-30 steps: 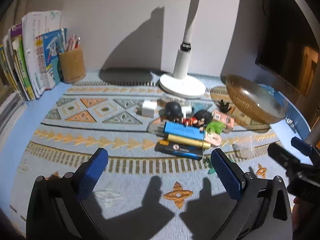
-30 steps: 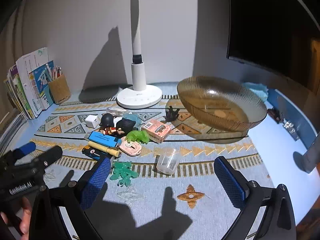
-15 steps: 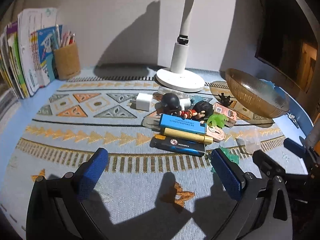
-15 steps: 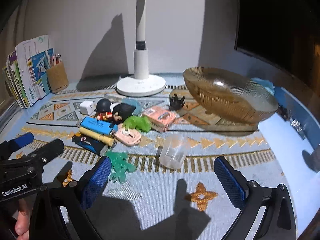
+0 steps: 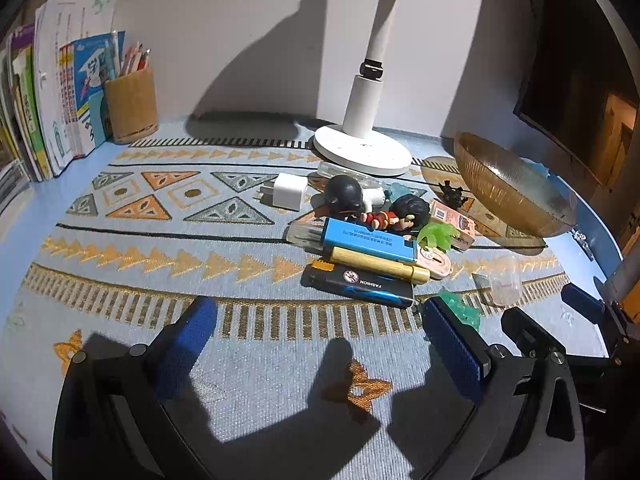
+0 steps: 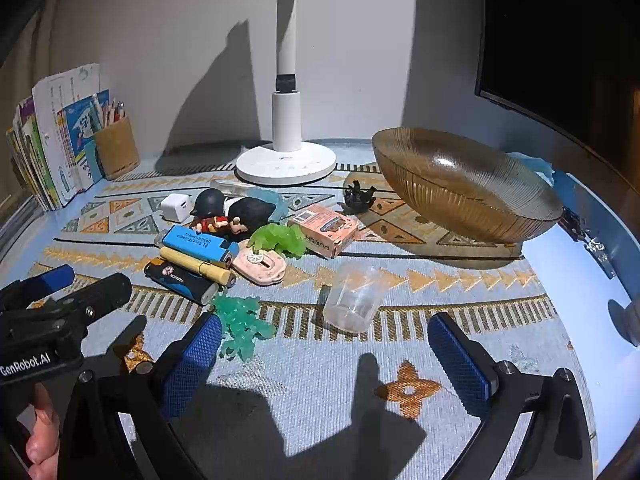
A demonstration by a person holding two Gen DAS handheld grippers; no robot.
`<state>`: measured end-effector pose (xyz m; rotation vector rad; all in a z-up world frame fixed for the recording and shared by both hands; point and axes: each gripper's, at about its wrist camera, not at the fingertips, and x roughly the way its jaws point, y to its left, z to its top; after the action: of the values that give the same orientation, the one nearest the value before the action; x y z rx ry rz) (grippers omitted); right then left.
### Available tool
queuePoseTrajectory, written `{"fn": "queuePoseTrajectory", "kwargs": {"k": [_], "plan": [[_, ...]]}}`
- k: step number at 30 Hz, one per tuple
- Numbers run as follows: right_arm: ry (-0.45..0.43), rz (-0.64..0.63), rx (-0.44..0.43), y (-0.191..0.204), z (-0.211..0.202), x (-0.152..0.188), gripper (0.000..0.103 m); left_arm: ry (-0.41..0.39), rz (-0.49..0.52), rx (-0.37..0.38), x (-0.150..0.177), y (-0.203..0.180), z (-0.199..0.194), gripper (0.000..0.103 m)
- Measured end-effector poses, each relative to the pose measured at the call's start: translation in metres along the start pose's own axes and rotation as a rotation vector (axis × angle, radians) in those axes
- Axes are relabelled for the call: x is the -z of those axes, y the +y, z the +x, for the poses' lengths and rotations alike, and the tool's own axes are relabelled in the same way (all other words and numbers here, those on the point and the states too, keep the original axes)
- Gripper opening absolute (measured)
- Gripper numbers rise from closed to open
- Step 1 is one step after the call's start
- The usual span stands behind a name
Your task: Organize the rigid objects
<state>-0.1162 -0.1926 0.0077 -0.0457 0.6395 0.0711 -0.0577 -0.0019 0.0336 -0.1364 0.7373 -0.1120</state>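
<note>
A heap of small objects lies on the patterned mat: a blue box (image 5: pixel 368 239), a gold pen (image 5: pixel 378 265), a black lighter (image 5: pixel 360 284), a white charger (image 5: pixel 289 191), two dark-haired figurines (image 5: pixel 408 208), a pink box (image 6: pixel 325 230), a green toy (image 6: pixel 280 238) and a clear cup (image 6: pixel 354 294). An amber glass bowl (image 6: pixel 460 184) stands at the right. My left gripper (image 5: pixel 320 344) is open and empty just in front of the lighter. My right gripper (image 6: pixel 324 352) is open and empty in front of the cup, beside a teal toy (image 6: pixel 240 320).
A white desk lamp (image 6: pixel 286 160) stands behind the heap. Books (image 5: pixel 48 100) and a wooden pen holder (image 5: pixel 130 104) stand at the back left. A dark monitor (image 6: pixel 560 40) hangs at the right. The left gripper shows in the right wrist view (image 6: pixel 60 292).
Both grippers have moved forward toward the heap; the lighter and the clear cup now lie closer to the fingertips. Both jaws stayed open.
</note>
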Motion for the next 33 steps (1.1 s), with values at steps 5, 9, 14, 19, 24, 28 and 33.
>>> {"fn": "queuePoseTrajectory", "kwargs": {"k": [5,9,14,19,24,28,33], "plan": [[0.009,0.002,-0.010,-0.001,0.002,-0.001,0.103,0.015,-0.019,0.012,-0.001,0.003,0.003,0.102],[0.025,0.006,-0.010,-0.001,0.005,-0.001,0.103,0.025,-0.027,0.016,-0.001,0.004,0.005,0.102],[0.042,-0.004,-0.006,0.000,0.008,-0.001,0.103,0.034,-0.044,0.019,-0.002,0.008,0.006,0.102],[0.042,0.000,-0.014,-0.002,0.009,-0.001,0.103,0.030,-0.040,0.010,-0.001,0.007,0.005,0.102],[0.046,0.006,-0.012,-0.002,0.009,-0.001,0.103,0.029,-0.035,0.007,-0.001,0.007,0.005,0.102],[0.050,0.005,-0.009,-0.002,0.010,-0.002,0.103,0.028,-0.030,0.007,-0.001,0.007,0.004,0.102],[0.050,0.006,-0.008,-0.003,0.011,-0.002,0.103,0.019,-0.012,-0.005,-0.001,0.005,0.003,0.102]]}}
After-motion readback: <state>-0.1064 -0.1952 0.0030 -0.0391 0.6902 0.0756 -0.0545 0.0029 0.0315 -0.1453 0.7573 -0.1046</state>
